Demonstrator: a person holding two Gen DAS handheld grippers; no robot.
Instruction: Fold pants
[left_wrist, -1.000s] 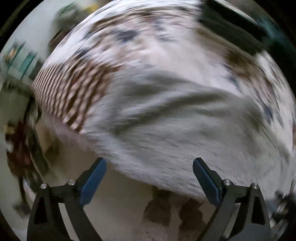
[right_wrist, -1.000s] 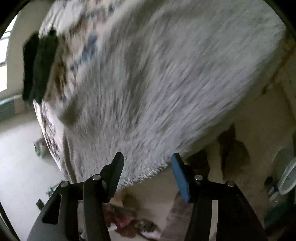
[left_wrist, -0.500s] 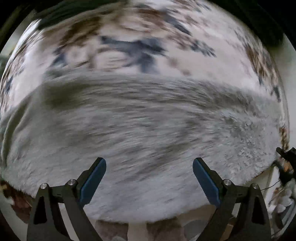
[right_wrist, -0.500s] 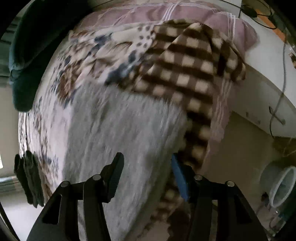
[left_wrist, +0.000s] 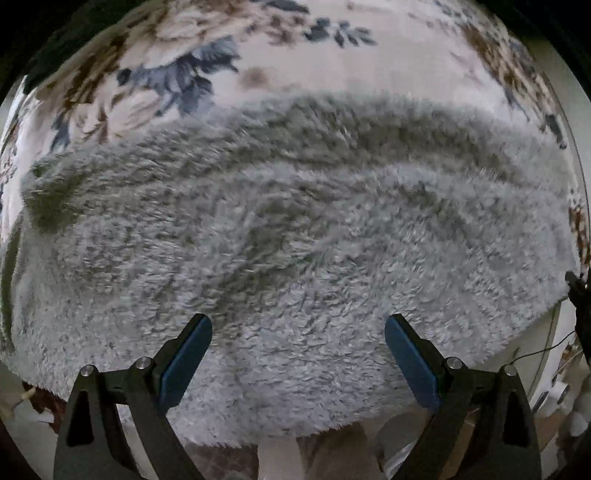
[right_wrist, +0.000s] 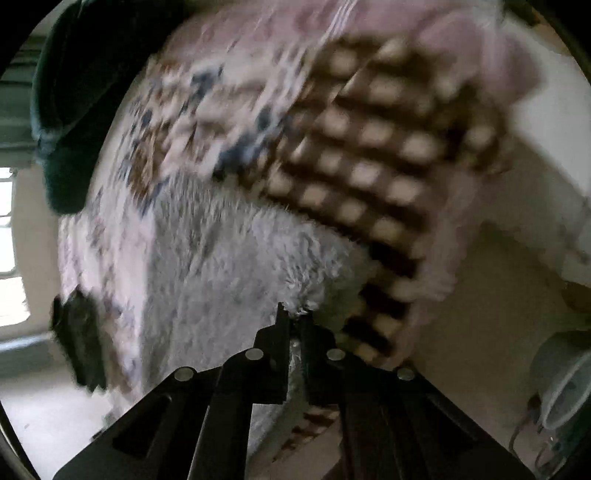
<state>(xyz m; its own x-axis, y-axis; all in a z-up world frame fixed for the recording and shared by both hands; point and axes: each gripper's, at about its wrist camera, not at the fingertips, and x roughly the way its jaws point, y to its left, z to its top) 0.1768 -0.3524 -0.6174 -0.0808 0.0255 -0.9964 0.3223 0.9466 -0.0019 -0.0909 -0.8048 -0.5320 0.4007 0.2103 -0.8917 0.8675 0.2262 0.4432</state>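
While the fleecy grey pants (left_wrist: 295, 240) lie spread on the floral bedspread (left_wrist: 388, 62), soft and limp, right gripper (right_wrist: 294, 314) pinches a corner; left gripper (left_wrist: 297, 345) gapes wide above an edge.

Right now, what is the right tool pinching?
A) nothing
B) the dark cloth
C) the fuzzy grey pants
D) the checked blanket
C: the right tool is shut on a corner of the fuzzy grey pants; the checked blanket lies beyond, untouched.

A floral bedspread (left_wrist: 406, 55) covers the bed; a bright window (right_wrist: 7, 240) lights pale floor (right_wrist: 44, 424).
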